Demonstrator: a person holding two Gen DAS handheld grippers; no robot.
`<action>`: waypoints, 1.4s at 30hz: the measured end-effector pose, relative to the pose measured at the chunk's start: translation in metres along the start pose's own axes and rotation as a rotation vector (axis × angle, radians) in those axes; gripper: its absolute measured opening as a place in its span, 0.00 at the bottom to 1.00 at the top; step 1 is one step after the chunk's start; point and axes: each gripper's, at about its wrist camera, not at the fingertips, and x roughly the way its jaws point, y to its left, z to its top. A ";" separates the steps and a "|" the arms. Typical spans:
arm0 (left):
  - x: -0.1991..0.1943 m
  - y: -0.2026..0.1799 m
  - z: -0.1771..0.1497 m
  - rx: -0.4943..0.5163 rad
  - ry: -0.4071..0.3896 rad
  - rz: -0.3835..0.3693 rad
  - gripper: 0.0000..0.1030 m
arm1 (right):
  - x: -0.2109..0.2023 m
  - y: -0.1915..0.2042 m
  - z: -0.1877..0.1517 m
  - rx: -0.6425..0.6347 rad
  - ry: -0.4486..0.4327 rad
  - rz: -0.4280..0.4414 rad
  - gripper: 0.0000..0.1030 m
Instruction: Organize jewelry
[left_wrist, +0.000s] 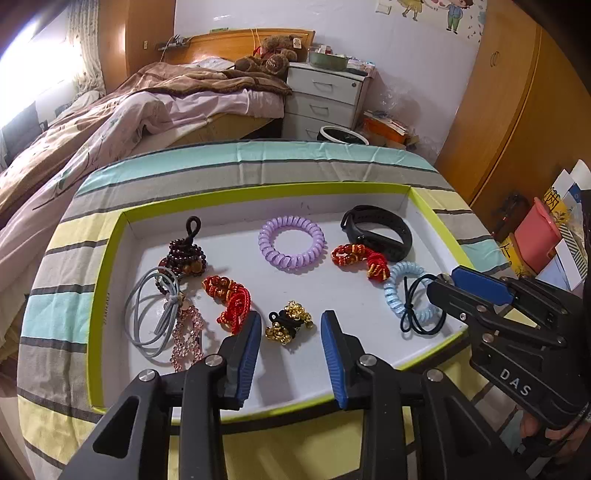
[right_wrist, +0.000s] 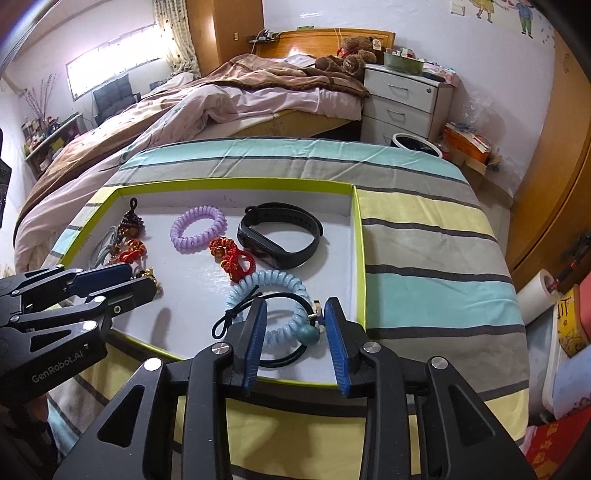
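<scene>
A bedroom: an unmade bed (left_wrist: 155, 107) lies beyond the striped worktop (right_wrist: 424, 229). Jewelry sits in a green-rimmed tray (left_wrist: 258, 194). Both the left claw (left_wrist: 291, 325) and the right claw (right_wrist: 297, 314) gape, holding nothing.

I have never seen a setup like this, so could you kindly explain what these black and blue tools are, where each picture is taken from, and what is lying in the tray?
There is no robot here: a person holds a two-finger gripper in each hand, and each carries a camera looking along its blue fingers. One picture comes from the left gripper, the other from the right gripper.

A shallow green-rimmed tray sits on a striped cloth. In it lie a purple coil hair tie, a black wristband, a light blue coil tie, red knotted cords and a bell charm.

Both grippers are open and hold nothing.
</scene>
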 end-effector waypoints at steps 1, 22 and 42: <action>-0.002 0.000 -0.001 -0.003 -0.001 0.000 0.33 | -0.001 0.001 0.000 -0.001 -0.005 -0.004 0.33; -0.074 -0.002 -0.049 -0.042 -0.120 0.162 0.47 | -0.057 0.023 -0.030 0.027 -0.119 0.069 0.33; -0.104 -0.012 -0.083 -0.089 -0.167 0.166 0.47 | -0.081 0.048 -0.058 0.011 -0.170 0.059 0.33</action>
